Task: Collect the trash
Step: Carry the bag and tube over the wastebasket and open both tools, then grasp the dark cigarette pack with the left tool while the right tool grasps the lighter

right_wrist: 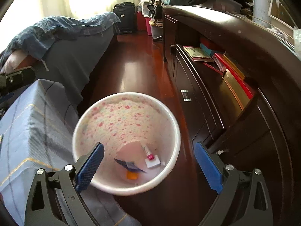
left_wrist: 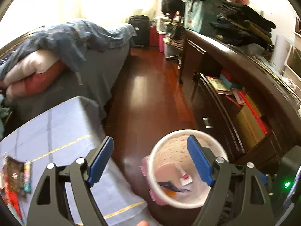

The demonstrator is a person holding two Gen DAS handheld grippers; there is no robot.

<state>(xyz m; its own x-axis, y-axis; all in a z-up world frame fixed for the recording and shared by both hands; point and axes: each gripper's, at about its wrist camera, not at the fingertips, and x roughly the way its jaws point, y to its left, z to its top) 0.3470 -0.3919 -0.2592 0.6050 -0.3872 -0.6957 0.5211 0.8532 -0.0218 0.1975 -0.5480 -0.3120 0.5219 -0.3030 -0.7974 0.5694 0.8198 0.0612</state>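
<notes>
We find the waste bin (right_wrist: 126,143), a round white-rimmed container with a pink floral lining, standing on the dark red wooden floor (right_wrist: 131,64) between a blue checked cloth-covered surface (right_wrist: 32,124) and a dark wooden cabinet (right_wrist: 235,131). The right gripper (right_wrist: 148,160) hangs above the bin's near rim with its blue-padded fingers wide apart; the left pad overlaps the rim's near-left edge in the view, the right pad sits outside the rim toward the cabinet, and nothing lies between them. The left gripper (left_wrist: 150,160) likewise has its fingers spread apart and empty; its right pad appears over the bin's mouth (left_wrist: 188,169), its left pad over the edge of the blue cloth (left_wrist: 56,131). Inside the bin we record a dark blue wrapper (right_wrist: 129,164), an orange piece (right_wrist: 131,176), a small white box (right_wrist: 152,162) with a pink spot on it, and a small tube (right_wrist: 146,148) leaning against the wall. A pink clip-like fitting (left_wrist: 148,180) shows on the bin's outer side in the left wrist view. On the cloth at the far left of that view, several wrappers (left_wrist: 17,175) remain, dark, red and multicoloured. Printing is visible on these wrappers and on the blue wrapper in the bin, but blur leaves none of it legible to us; we cannot read any brand or label. Books and boxes (right_wrist: 216,60) on the cabinet shelf carry covers too small to read.
</notes>
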